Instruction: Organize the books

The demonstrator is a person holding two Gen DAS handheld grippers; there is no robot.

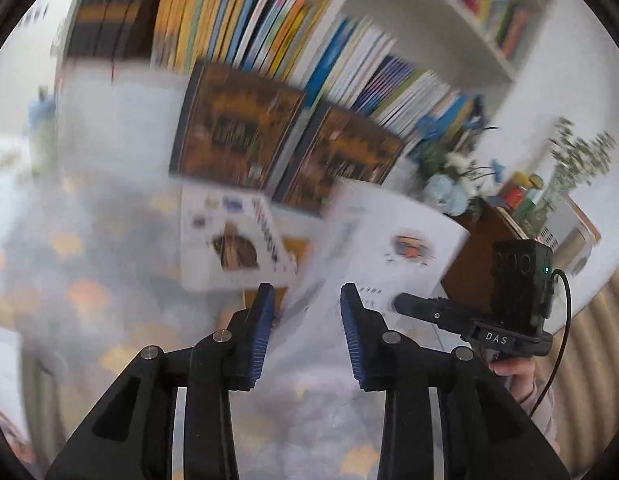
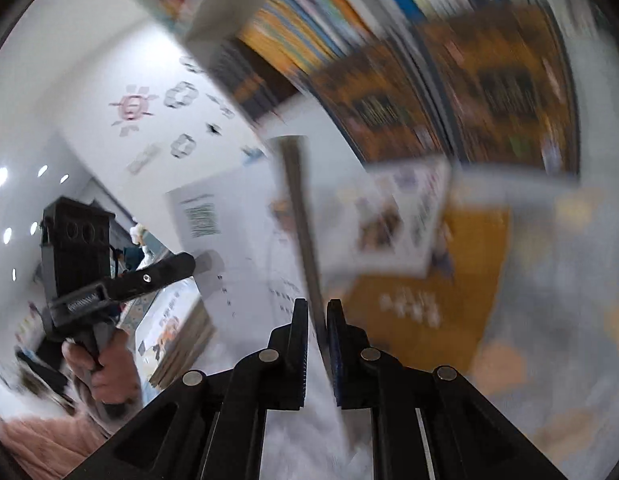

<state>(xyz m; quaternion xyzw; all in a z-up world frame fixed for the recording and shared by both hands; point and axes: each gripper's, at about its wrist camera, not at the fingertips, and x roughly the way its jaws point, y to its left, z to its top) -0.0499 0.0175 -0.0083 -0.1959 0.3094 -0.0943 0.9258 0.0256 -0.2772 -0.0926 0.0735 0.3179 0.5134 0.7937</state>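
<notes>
Right wrist view shows both claws, right claw (image 2: 317, 312) and left claw (image 1: 307, 300), clamping one white book (image 1: 373, 248) by its edges, evidently to carry it toward the shelf (image 1: 389, 12).

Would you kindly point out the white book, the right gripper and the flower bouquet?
white book (image 1: 389, 236), left wrist view, front cover.
right gripper (image 2: 317, 308), right wrist view, between fingertips.
flower bouquet (image 1: 449, 184), left wrist view, blooms.

The right gripper (image 2: 317, 316) is squeezed almost closed on a white book's (image 2: 237, 232) edge, the left gripper (image 1: 308, 300) pinches its other side, and a hand (image 2: 105, 376) grips each handle.
</notes>
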